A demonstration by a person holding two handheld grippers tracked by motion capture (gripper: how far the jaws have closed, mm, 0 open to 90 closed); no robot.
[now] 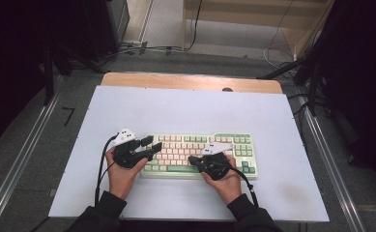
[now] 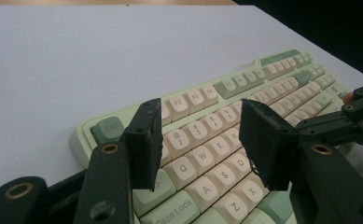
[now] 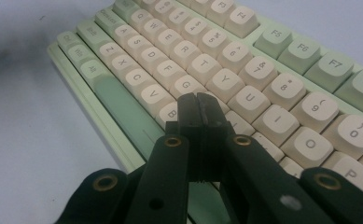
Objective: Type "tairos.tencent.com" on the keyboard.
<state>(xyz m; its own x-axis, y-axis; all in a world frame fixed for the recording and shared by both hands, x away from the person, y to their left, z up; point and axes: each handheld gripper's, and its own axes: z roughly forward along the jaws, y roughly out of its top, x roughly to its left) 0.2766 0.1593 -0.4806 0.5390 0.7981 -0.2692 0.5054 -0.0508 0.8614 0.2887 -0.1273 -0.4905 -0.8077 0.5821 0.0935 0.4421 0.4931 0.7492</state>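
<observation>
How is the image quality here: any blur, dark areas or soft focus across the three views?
High view: the white table top is evenly lit, the surroundings fall into near black, and the keyboard legends are too small to read. Left gripper view: legends readable, far keys softer. Right gripper view: sharp mid-keys, with the nearest part of the right gripper slightly soft.

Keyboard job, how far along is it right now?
Done: the keyboard lies flat on the white mat, both grippers over it. In hand: the right gripper, jaws shut, points its tip down at the keys near H; whether it presses one I cannot tell. The left gripper hovers open above the Q-W-E keys. Left: any further key presses.
</observation>
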